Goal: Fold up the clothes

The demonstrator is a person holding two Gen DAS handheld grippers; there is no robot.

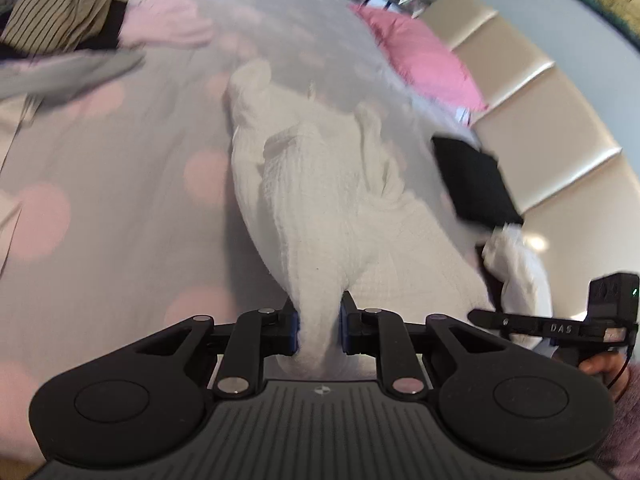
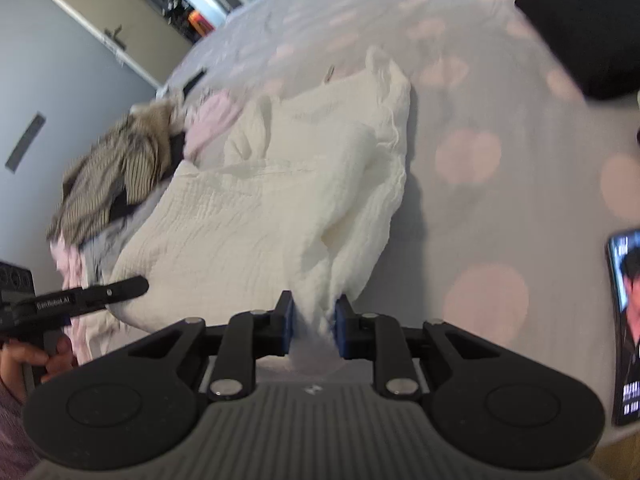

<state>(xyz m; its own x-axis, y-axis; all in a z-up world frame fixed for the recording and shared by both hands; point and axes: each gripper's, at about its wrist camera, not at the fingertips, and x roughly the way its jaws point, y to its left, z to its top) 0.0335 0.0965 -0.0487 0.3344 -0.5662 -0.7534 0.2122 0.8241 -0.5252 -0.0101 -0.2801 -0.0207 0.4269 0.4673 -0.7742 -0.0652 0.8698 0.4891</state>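
On the polka-dot bedspread [image 1: 120, 184], grey with pale pink spots, a white crinkle-textured garment [image 1: 320, 184] lies crumpled at the middle of the bed. Both handheld grippers have hold of it. The left gripper [image 1: 318, 330] has its blue-padded jaws pressed onto a bunched edge of the white fabric, which pulls up taut into them. The right gripper [image 2: 314, 326] pinches another bunch of the same garment [image 2: 280, 200] in the same way.

The two grip points sit on the near edge of the garment, side by side, and the cloth runs lengthwise away from both grippers, across the bedspread toward its far side. Neither hand looks nearer than the other; each holds one end of that near edge. Any fold would likely carry this edge forward along the garment's length.

Beyond the garment on its left side is a heap with a striped tan garment [image 1: 52, 4] and pale pink clothes [image 1: 168, 24]. On its right side lies a folded black item [image 1: 476, 184], and past that a bright pink pillow [image 1: 420, 56]. A phone [image 2: 626, 320] lies on the bedspread right of the garment.
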